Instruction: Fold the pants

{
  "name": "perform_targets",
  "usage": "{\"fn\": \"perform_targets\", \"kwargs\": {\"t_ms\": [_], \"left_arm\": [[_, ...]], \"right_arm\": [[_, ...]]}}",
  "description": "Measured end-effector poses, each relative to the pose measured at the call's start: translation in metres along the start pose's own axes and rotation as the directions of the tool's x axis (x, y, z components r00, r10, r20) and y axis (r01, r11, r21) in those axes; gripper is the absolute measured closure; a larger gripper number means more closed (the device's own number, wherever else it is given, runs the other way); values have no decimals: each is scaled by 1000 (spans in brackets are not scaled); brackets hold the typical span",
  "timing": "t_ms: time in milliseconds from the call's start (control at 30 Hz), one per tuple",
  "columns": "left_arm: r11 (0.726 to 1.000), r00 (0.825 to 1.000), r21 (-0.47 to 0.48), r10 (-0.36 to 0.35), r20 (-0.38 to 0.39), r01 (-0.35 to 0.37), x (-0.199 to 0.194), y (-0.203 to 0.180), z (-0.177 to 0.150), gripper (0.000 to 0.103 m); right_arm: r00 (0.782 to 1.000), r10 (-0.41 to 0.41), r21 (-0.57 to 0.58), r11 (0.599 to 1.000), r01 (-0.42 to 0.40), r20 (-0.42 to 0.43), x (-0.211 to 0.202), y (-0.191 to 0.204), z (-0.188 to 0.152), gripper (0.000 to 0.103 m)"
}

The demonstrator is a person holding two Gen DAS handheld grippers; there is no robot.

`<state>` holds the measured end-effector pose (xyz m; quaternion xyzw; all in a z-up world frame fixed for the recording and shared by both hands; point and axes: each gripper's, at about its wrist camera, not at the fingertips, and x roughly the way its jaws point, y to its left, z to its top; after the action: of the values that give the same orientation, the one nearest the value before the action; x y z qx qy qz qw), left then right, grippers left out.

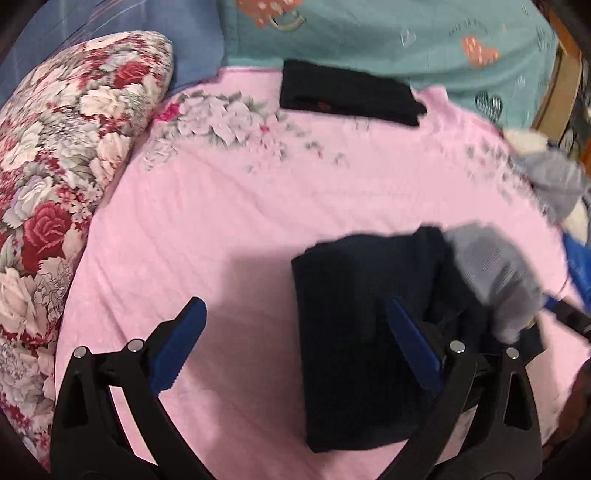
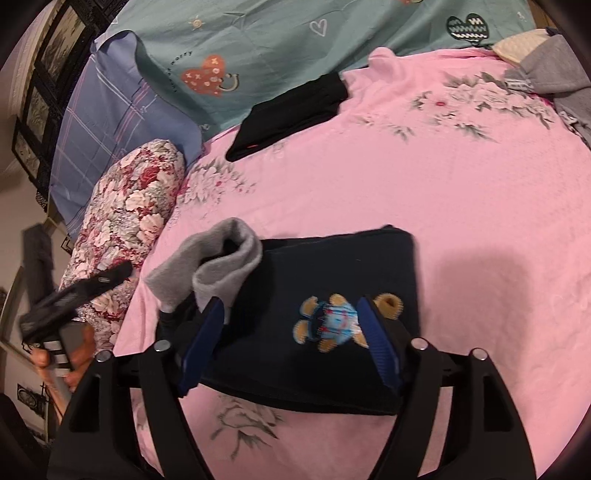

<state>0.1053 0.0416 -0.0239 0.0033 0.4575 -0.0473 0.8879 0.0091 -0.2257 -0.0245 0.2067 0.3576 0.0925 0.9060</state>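
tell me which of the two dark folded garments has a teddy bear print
The near navy pants, right under the right tongs, show a teddy bear. The black folded garment at the far edge looks plain.

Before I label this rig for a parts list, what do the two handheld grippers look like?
Both match: the left gripper and right gripper have black forked arms with silver round pivot bolts and blue ribbed finger pads. No cables show. No sleeve shows on the hand.

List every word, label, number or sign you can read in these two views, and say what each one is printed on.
"worry": small dark letters on the teal sheet, beside its orange heart; the letters under it are too small to read.
"x" and "o" marks: on that orange heart.
Lettering above the heart on the teal sheet in the left wrist view: too blurred to read.
Folded dark pants: a bear picture, no words.
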Motion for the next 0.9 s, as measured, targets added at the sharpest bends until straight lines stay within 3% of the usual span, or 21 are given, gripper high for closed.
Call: {"fn": "perform_targets", "kwargs": {"t_ms": [67,133,300,467,633,700,733,767,833,900], "left_arm": [[1000,999,24,0,-40,1,18,-6,-9,3],[999,996,-2,-47,-72,47,31,-8,-16,3],[991,990,-73,-115,-76,109,39,0,-26,3],[988,987,-75,-141,-72,136,35,0,-28,3],[986,986,-80,-153,-69,148,35,1,-28,3],[981,982,-105,-172,-74,164,37,4,-27,3],[979,981,-112,-180,-73,171,37,6,-27,2],[976,979,-120,-192,-72,183,37,8,-26,2],[971,975,-130,-212,-71,202,36,10,-25,2],[960,968,-155,-244,-65,232,35,17,-23,2]], "right_arm": [[999,42,0,999,-42,-24,8,9,3,26],[996,66,-1,998,-66,-56,17,20,5,25],[989,120,-19,992,-123,-90,34,44,7,17],[988,86,-47,995,-92,-132,58,70,8,17],[989,-6,-40,999,1,-145,87,75,9,17],[989,-1,-2,1000,0,-150,93,72,9,32],[990,-2,3,1000,2,-142,92,70,9,48],[991,8,11,1000,-6,-131,92,68,10,59],[991,36,58,998,-29,-128,94,58,12,70],[991,59,88,995,-48,-122,92,52,13,75]]}}
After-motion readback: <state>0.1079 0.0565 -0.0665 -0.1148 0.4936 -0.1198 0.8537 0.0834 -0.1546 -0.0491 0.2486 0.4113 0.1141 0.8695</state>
